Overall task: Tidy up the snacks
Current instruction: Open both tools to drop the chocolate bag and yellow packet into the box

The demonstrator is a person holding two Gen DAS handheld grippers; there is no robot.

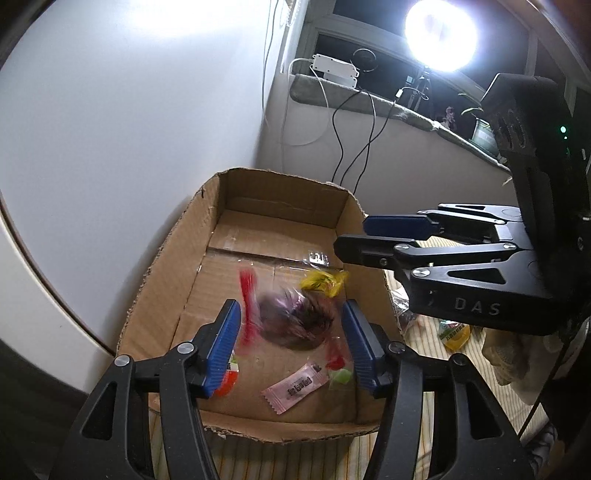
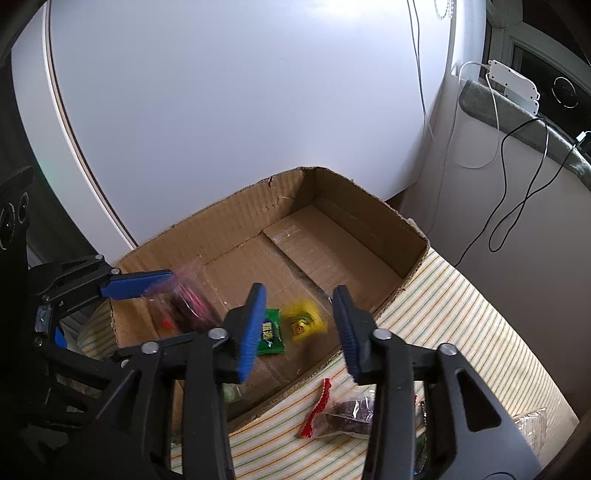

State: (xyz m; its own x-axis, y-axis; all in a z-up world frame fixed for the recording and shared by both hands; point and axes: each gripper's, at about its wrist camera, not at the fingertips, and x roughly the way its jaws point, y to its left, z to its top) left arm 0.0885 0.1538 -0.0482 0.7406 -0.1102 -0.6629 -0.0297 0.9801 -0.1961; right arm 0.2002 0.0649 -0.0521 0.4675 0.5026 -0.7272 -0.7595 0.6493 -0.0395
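An open cardboard box (image 1: 173, 258) (image 2: 236, 218) lies on a striped cloth. My left gripper (image 1: 291, 343) is open above the box's near end. A clear packet with red ends and dark contents (image 1: 291, 317) (image 2: 188, 299) is blurred between and below its fingers, loose in the air. My right gripper (image 2: 299, 328) (image 1: 352, 236) is open over the box's right side; a blurred yellow packet (image 2: 303, 317) (image 1: 323, 282) is below it. A pink packet (image 1: 295, 387), a green packet (image 2: 271, 332) and a small green sweet (image 1: 340, 376) lie on the box floor.
Another red-ended packet of dark snacks (image 2: 340, 410) lies on the striped cloth (image 2: 461, 332) right of the box. More snack packets (image 1: 454, 332) lie beside the box. White wall behind, cables (image 1: 354, 147) and a bright lamp (image 1: 439, 35) at the back right.
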